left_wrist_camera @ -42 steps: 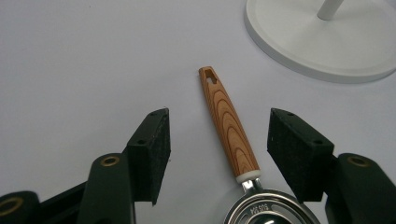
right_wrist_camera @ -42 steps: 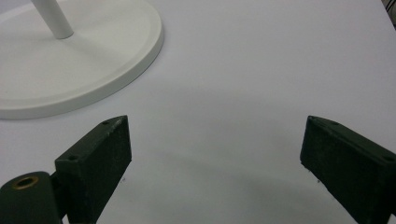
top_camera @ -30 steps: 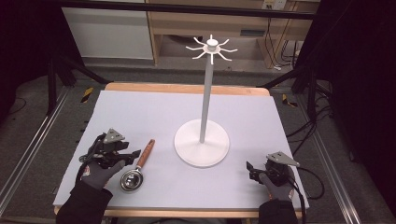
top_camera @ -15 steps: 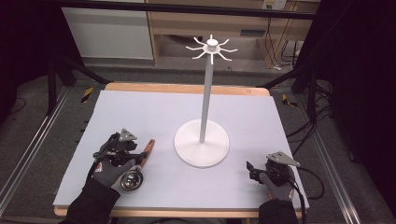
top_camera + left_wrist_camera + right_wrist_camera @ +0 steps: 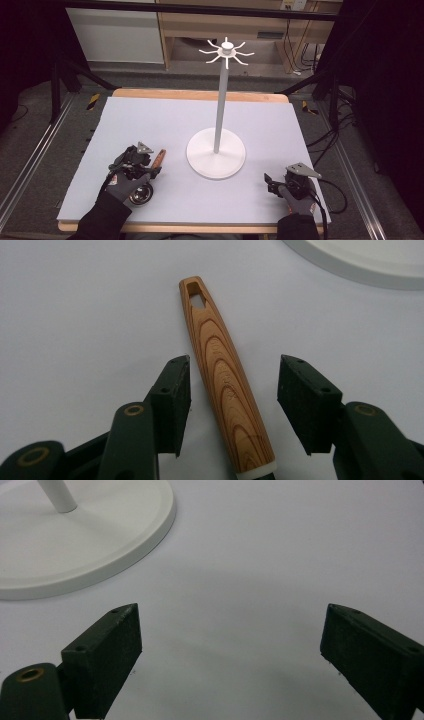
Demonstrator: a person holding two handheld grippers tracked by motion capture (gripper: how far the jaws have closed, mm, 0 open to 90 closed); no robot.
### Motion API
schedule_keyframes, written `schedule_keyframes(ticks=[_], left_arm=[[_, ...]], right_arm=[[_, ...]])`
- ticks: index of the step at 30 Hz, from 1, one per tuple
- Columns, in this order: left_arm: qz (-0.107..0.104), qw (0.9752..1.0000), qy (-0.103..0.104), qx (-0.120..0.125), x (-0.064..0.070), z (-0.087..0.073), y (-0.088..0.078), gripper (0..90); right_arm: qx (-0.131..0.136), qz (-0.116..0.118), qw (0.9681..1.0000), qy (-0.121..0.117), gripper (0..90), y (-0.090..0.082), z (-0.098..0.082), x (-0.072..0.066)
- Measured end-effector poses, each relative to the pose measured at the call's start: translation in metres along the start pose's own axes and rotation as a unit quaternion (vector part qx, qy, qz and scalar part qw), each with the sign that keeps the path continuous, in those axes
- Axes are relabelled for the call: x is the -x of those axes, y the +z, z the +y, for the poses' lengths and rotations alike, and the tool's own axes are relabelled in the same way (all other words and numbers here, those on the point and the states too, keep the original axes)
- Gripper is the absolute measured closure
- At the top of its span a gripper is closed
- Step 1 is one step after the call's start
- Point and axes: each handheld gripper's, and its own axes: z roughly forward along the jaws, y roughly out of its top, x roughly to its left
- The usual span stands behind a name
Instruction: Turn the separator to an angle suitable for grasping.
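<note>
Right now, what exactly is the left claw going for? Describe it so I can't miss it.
Start at the white stand mid-table; just left of its round base lies a utensil with a wooden handle, between the left claw pads, not yet gripped. It is the one brown, wood-grained thing on the pale mat, with a hanging slot at its tip.

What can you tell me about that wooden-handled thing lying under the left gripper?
It looks like a small strainer or ladle. Its wooden handle is light brown with dark curved grain, tapers to a tip with a slotted hanging hole, and joins a pale collar near the camera. It lies flat on the white table mat, tip pointing toward the white stand's round base. A round metal bowl shows by the gloved hand. The left gripper straddles the handle, its jaws closing, not yet touching.
</note>
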Motion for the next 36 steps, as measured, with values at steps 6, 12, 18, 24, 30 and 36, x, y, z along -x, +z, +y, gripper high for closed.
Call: schedule_keyframes(ticks=[6,12,18,24,30,36], left_arm=[[0.008,0.9999,0.0,-0.011,-0.001,-0.002,0.005,49.9],[0.008,0.9998,-0.003,-0.02,0.0,-0.002,0.011,54.7],[0.005,0.9996,-0.013,-0.025,0.0,-0.003,0.012,58.7],[0.004,0.9995,-0.018,-0.026,0.0,-0.003,0.012,59.1],[0.003,0.9993,-0.018,-0.032,-0.001,-0.004,0.01,61.5],[-0.005,0.9993,-0.011,-0.036,-0.001,-0.005,0.004,65.8]], right_arm=[[-0.004,0.001,1.0,0.002,10.4,0.001,0.0,0.0],[-0.005,0.002,1.0,-0.001,10.6,0.001,-0.001,0.0],[-0.005,0.003,1.0,-0.001,10.6,0.002,-0.001,0.0],[-0.006,0.004,1.0,-0.002,10.6,0.002,-0.001,0.0],[-0.007,0.004,1.0,-0.002,10.6,0.002,-0.001,0.0],[-0.008,0.004,1.0,-0.003,10.6,0.001,-0.001,0.0]])
